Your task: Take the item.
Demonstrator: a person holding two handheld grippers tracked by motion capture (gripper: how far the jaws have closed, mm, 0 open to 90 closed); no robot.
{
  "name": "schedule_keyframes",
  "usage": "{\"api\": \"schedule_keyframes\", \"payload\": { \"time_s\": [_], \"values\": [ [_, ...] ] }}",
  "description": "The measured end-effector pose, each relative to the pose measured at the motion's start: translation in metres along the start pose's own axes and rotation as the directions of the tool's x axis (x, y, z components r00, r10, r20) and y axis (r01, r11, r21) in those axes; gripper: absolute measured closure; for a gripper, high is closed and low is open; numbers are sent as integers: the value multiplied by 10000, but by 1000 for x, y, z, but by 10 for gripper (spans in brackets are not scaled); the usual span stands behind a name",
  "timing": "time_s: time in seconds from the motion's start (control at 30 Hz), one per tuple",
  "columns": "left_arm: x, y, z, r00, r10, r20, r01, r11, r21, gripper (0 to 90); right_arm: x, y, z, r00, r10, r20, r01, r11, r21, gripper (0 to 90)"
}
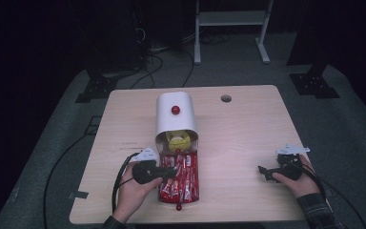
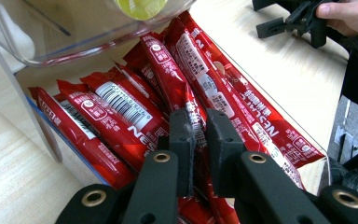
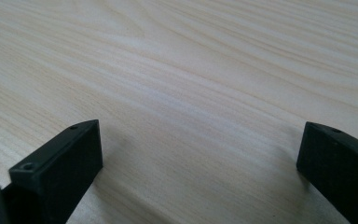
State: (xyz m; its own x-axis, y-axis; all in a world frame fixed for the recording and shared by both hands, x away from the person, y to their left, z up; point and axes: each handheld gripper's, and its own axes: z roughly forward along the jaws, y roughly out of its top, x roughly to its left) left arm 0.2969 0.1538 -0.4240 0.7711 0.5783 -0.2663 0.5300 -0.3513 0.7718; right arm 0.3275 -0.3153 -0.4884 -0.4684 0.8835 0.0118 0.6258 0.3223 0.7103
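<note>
Down in the clear drawer (image 2: 51, 135) at the front-centre of the table (image 1: 248, 143), your left gripper (image 2: 199, 140) has its jaws pinched nearly together on one red sachet (image 2: 196, 122), w/ the packet's upper part caught between the pads; the rest of the red sachets (image 2: 121, 107) lie packed side by side around it, under the white dispenser (image 1: 175, 114) w/ yellow pods (image 1: 177, 141) showing in its mouth. Right gripper (image 1: 265, 171) rests on bare tabletop well to the right, jaws wide apart, nothing in them. Handling guess: sachets look light, soft, glossy foil, so prob slippery and will flop when lifted. Grip is near one end, which should peel it out of the stack, but neighbours are touching it and may drag along, so lift slow. Don't squeeze harder, contents could crush or the seal could split. If it slips, retake closer to the crimped end seam.
</note>
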Motion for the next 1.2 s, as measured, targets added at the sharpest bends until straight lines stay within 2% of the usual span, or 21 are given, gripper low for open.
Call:
{"api": "schedule_keyframes", "payload": {
  "time_s": [0.3, 0.37, 0.5, 0.63, 0.77, 1.2],
  "values": [
    [-1, 1, -6, 9998, -96, 167, 101, 9996, -277, 820, 0, 0, 0, 10000, -1, 1, 1, 10000, -1, 0],
    [-2, 2, -5, 9999, -70, 149, 74, 9997, -250, 820, 0, 0, 0, 10000, -2, 0, 2, 10000, 1, 0],
    [-3, 2, -8, 9992, -325, 245, 330, 9993, -201, 823, 0, 0, 0, 10000, 1, 1, -1, 10000, -1, 0],
    [-5, 2, -12, 9992, -335, 202, 337, 9994, -80, 824, 0, 0, 0, 10000, 3, 0, -3, 10000, 0, 0],
    [-7, -1, -16, 9984, -520, 235, 521, 9986, -26, 824, 0, 0, 0, 10000, 4, 1, -4, 10000, -1, 0],
    [-8, -8, -30, 9982, -544, 262, 548, 9984, -139, 825, 0, 0, 0, 10000, 1, 0, -1, 10000, 0, 0]
  ]
}}
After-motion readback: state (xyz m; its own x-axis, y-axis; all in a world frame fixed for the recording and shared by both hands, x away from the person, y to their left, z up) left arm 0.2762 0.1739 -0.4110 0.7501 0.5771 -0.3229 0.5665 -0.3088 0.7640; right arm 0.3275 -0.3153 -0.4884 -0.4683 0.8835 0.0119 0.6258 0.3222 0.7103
